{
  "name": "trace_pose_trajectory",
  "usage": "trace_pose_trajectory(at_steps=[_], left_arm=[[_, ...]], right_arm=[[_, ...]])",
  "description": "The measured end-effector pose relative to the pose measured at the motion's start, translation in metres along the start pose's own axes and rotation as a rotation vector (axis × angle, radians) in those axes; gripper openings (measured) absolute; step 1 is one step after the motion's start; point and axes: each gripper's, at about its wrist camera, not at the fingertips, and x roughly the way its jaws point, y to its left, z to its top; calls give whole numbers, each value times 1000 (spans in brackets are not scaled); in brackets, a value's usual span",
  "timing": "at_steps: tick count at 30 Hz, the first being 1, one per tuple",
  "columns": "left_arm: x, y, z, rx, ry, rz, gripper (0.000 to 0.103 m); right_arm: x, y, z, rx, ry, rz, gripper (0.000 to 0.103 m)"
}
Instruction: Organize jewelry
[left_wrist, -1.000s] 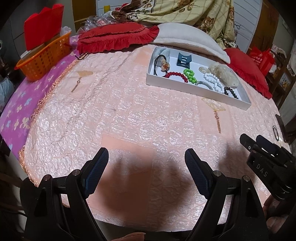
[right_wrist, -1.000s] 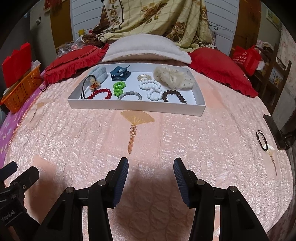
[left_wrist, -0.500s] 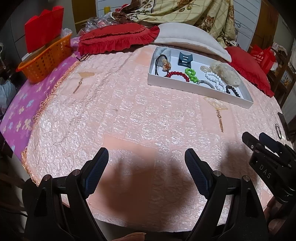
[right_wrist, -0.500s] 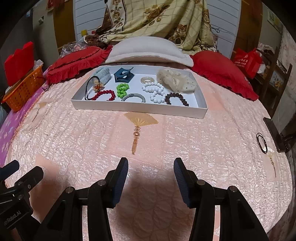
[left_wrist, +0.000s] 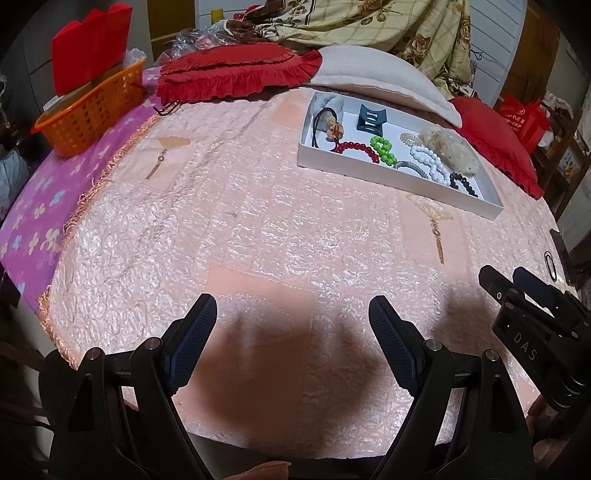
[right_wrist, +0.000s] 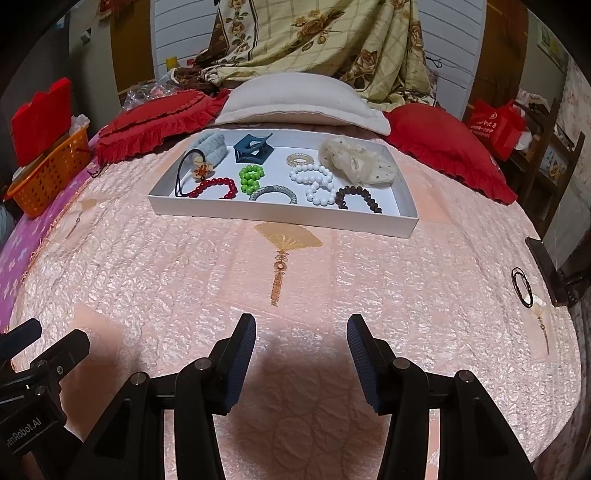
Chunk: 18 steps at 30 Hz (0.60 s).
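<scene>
A white tray (right_wrist: 404, 221) lies on the pink quilt and holds several bracelets, a blue hair claw (right_wrist: 253, 147), a cream scrunchie (right_wrist: 356, 164) and a black hair tie with a charm. The tray also shows in the left wrist view (left_wrist: 391, 175). A black hair tie (right_wrist: 521, 287) lies alone on the quilt at the right edge; it also shows in the left wrist view (left_wrist: 549, 261). My left gripper (left_wrist: 291, 317) is open and empty over the quilt's near edge. My right gripper (right_wrist: 301, 334) is open and empty, near of the tray.
An orange basket (left_wrist: 88, 112) with red packets stands at the far left. Red cushions (right_wrist: 159, 122) and a cream pillow (right_wrist: 299, 99) line the far side behind the tray. A dark wooden chair (right_wrist: 554, 269) stands at the right edge of the bed.
Both grippers have drawn back and risen slightly, so the tray sits a little farther off. Their jaws stay open. Nothing on the bed has moved.
</scene>
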Motion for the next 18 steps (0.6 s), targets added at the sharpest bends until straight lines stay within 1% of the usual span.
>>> trace_pose_trajectory(at_steps=[8,10,12,15,18], left_arm=[[-8,-2,0,3,-16,3,84],[-14,-2,2,2,-33,11,84],[-26,-3,4,9,-70,30,84],[-44,-2,6,6,-134,60,84],[-53,-2,8,5,-163,50,84]], right_arm=[[-6,-1,0,5,-10,1,50],[-9,-4,0,8,-26,3,50],[-10,-7,2,20,-40,0,50],[-9,-12,6,40,-42,17,51],[-11,-15,8,41,-51,23,51]])
